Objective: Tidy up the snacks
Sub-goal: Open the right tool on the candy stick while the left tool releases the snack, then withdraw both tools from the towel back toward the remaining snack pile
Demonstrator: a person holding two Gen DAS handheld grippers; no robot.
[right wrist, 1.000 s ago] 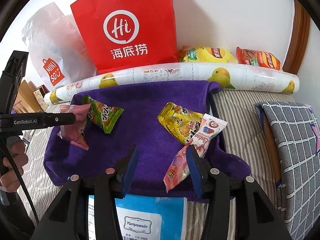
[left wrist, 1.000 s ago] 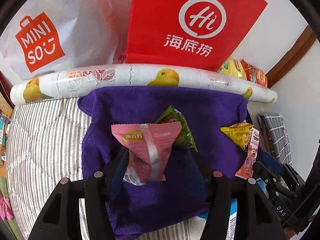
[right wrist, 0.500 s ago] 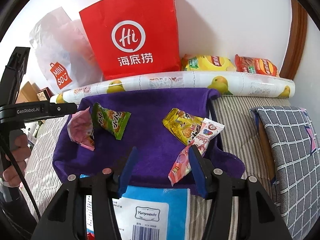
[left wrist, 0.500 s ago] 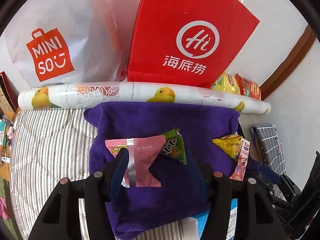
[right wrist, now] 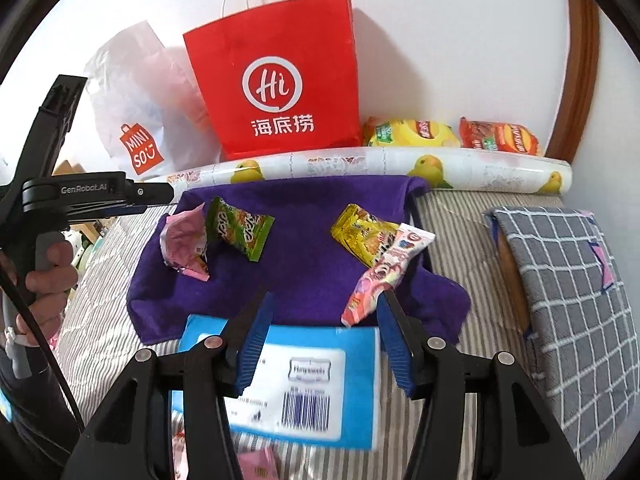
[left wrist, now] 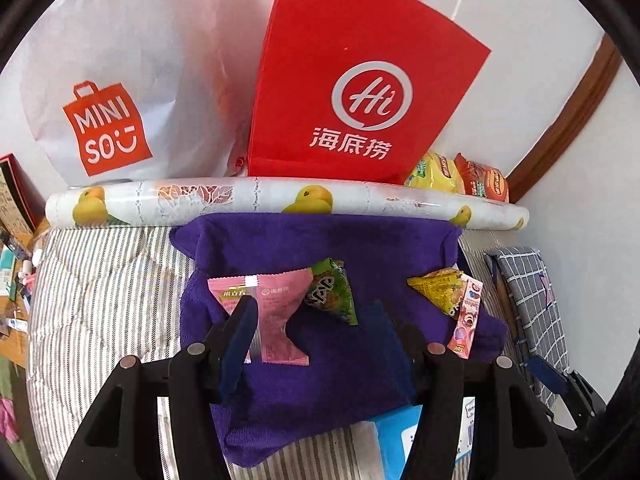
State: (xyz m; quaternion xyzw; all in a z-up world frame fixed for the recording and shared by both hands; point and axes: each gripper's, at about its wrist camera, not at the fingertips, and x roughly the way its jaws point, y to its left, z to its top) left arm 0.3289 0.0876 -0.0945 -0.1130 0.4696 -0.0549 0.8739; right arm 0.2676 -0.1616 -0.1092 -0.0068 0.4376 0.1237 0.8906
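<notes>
A purple towel [left wrist: 328, 368] [right wrist: 304, 264] lies on the striped bed. On it lie a pink snack packet [left wrist: 276, 312] [right wrist: 184, 244], a green packet [left wrist: 332, 292] [right wrist: 240, 226], a yellow packet [left wrist: 440, 290] [right wrist: 364, 236] and a long pink candy packet [left wrist: 466, 316] [right wrist: 386, 272]. My left gripper [left wrist: 312, 316] is open just above the towel, with the pink packet lying beside its left finger. My right gripper [right wrist: 324, 320] is open and empty, pulled back over the towel's near edge beside the long candy packet.
A red paper bag [right wrist: 280, 76] [left wrist: 352, 80] and a white Miniso bag [left wrist: 108, 92] stand at the wall behind a rolled fruit-print mat [right wrist: 400, 168]. Yellow and red chip bags [right wrist: 452, 134] lie behind the roll. A blue package [right wrist: 304, 376] lies near, a checked cushion [right wrist: 568, 300] at right.
The left gripper let go of the pink packet, which now lies on the towel by the green packet, and drew back. The right gripper also pulled back toward me.
</notes>
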